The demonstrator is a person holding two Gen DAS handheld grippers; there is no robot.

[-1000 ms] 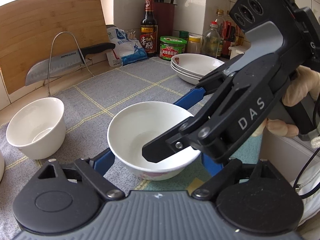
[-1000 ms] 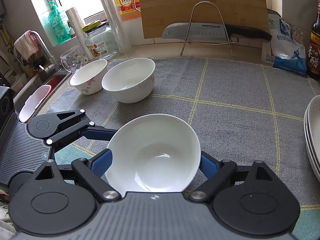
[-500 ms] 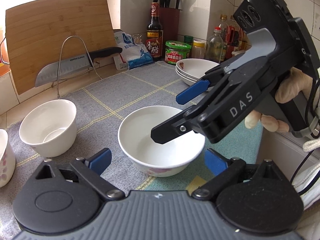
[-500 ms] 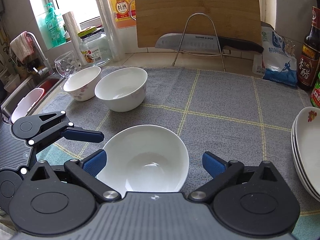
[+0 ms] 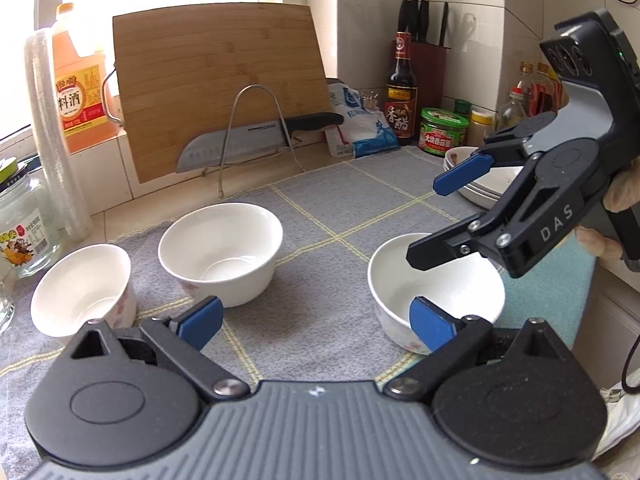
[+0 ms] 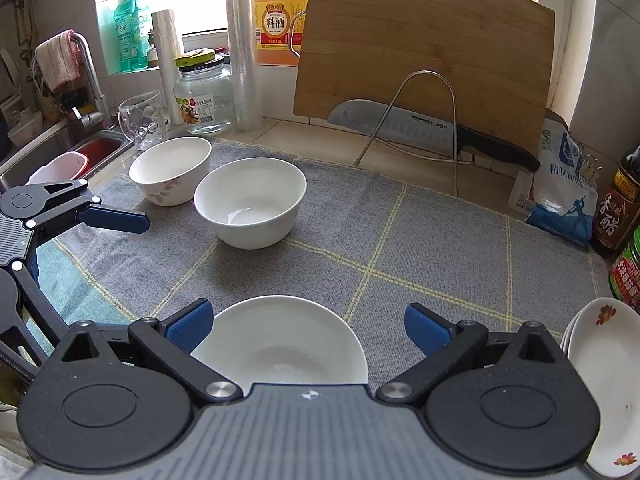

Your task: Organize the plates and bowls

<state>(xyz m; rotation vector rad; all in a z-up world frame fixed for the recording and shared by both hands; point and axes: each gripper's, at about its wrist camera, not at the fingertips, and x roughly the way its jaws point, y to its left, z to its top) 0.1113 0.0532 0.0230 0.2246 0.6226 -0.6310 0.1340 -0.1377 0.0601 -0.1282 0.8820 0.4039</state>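
Three white bowls stand on the grey mat (image 6: 420, 240). The near bowl (image 6: 280, 344) (image 5: 436, 284) sits below my right gripper (image 6: 308, 322), which is open and raised above it. My left gripper (image 5: 316, 316) is open and empty, to the left of that bowl. A second bowl (image 5: 220, 252) (image 6: 250, 200) and a flowered bowl (image 5: 80, 300) (image 6: 170, 168) stand further left. A stack of white plates (image 6: 600, 368) (image 5: 480, 184) lies at the right.
A cutting board (image 6: 420, 48), a knife (image 6: 420, 124) on a wire rack, a salt bag (image 6: 560, 188), bottles and jars (image 5: 444, 132) line the back. A sink (image 6: 52, 152) lies at the left, with a glass jar (image 6: 204, 96) and cup (image 6: 142, 120) near it.
Both grippers have opened wider and pulled back and up from the near bowl, which stays on the mat. The left gripper has swung left.
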